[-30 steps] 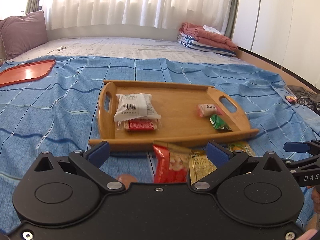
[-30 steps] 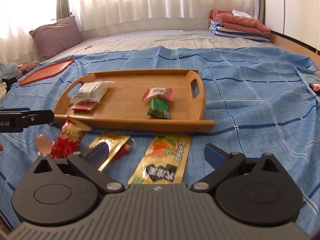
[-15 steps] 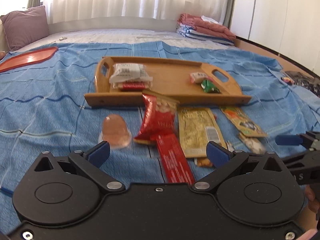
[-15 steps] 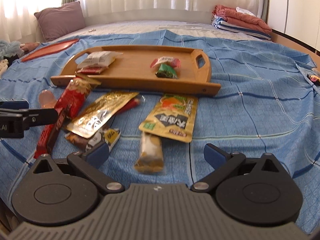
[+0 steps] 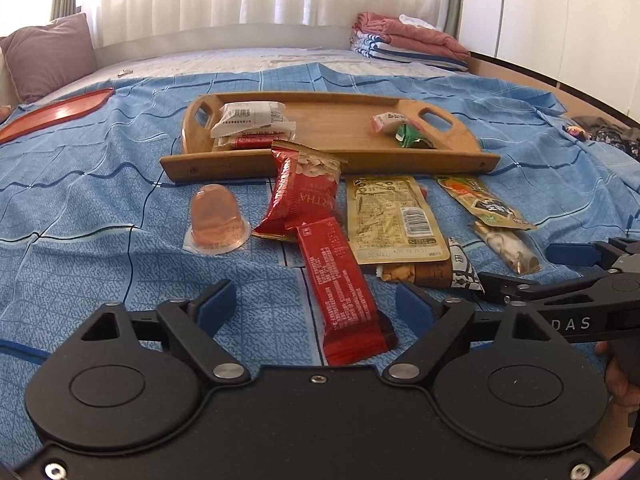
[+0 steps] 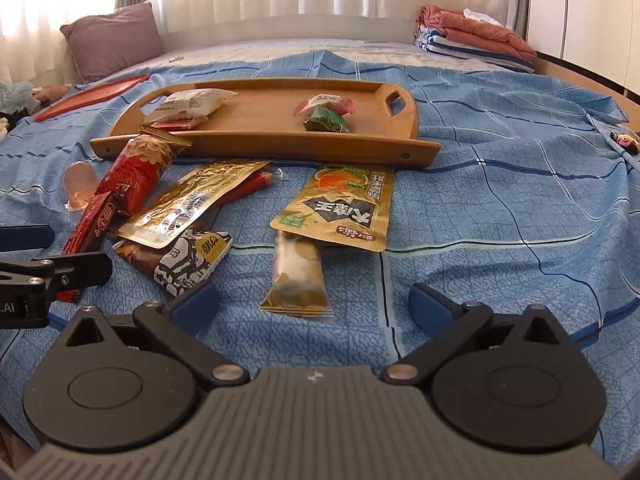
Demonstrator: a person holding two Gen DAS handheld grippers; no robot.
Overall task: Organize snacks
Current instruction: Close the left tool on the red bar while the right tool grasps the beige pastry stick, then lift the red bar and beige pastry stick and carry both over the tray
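Note:
A wooden tray (image 5: 332, 124) (image 6: 260, 116) lies on the blue bedspread and holds a white packet (image 5: 250, 118), a red bar under it, a pink sweet (image 5: 386, 121) and a green sweet (image 6: 326, 119). Loose snacks lie in front of it: a jelly cup (image 5: 216, 220), a red bag (image 5: 304, 192), a long red bar (image 5: 340, 284), a gold pouch (image 5: 394, 216), an orange-and-black pouch (image 6: 340, 208), a pale stick pack (image 6: 298, 272) and a brown pack (image 6: 180, 256). My left gripper (image 5: 316, 308) is open over the long red bar's near end. My right gripper (image 6: 314, 304) is open, just behind the stick pack.
A red tray (image 5: 60, 110) lies at the far left. A purple pillow (image 6: 112, 36) and folded blankets (image 6: 476, 36) sit at the back. A small toy (image 6: 624, 140) lies at the right edge. A wooden bed frame runs along the right.
Both grippers have drawn back from the tray toward the near edge of the bed. More loose snacks now show in front of them. Both stay open.

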